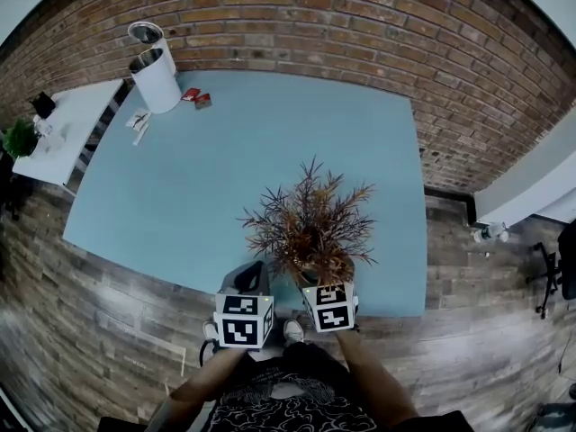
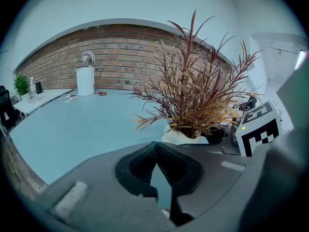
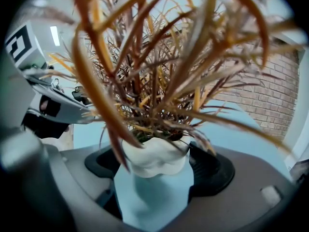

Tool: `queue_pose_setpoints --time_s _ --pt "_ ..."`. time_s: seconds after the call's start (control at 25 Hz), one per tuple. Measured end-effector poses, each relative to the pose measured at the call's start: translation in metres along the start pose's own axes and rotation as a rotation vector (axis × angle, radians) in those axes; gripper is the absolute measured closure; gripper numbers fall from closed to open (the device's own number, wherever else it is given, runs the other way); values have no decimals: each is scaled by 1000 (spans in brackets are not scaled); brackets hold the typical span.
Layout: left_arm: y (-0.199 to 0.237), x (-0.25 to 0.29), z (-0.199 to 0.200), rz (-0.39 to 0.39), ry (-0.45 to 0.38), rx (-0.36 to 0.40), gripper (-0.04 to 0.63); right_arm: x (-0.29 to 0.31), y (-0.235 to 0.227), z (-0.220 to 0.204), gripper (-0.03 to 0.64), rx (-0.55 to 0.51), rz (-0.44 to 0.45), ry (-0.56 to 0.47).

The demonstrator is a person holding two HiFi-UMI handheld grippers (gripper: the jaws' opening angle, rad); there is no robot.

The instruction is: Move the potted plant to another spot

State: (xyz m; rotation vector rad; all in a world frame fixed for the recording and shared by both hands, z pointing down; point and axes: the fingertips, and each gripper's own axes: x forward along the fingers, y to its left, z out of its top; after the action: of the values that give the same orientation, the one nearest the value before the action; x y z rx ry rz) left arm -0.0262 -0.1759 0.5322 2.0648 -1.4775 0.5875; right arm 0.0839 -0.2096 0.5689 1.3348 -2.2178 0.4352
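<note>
At the far left a white surface (image 1: 67, 124) carries a small green plant (image 1: 20, 138). Beside it a wide blue surface (image 1: 225, 151) runs back to a brick wall (image 1: 360, 25). In its far left corner stands a white cylindrical appliance (image 1: 155, 77) with a round head. Some papers (image 1: 138, 122) lie in front of the appliance, and small red items (image 1: 196, 97) lie to its right.

The left tongs (image 2: 155, 146) hover at the near edge of the blue surface, just left of the plant. They are clenched: their dark tips meet with nothing between them, and only a sliver of blue shows in the gap below the tips.

The potted plant (image 1: 310, 223) is at the near edge of the blue surface, right of its middle and directly in front of the person. Its thin reddish-brown and orange leaves fan out upward and sideways. Its white pot (image 3: 157, 153) is upright. The pictures do not show whether it rests on the surface or is raised off it.

The right tongs (image 3: 153, 166) are grasping that pot, with one dark jaw against each side of it, and the leaves fill most of the right gripper view. The person's light shoes (image 1: 292, 331) stand on the wooden floor (image 1: 108, 313) at the blue edge. At the far right another pale surface (image 1: 531, 183) stands by the wall.
</note>
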Motion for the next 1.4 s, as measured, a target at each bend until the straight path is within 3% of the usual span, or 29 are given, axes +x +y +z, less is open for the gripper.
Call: queue_pose_setpoints --time_s 0.32,0.84,1.4 --pt "35 -3 4 -23 6 28 603 14 19 7 190 28 -45 -3" --pt "50 -5 14 -33 -13 45 603 27 34 13 192 25 -42 7" --pt "116 -27 21 -53 -19 22 603 53 91 35 193 25 -61 35"
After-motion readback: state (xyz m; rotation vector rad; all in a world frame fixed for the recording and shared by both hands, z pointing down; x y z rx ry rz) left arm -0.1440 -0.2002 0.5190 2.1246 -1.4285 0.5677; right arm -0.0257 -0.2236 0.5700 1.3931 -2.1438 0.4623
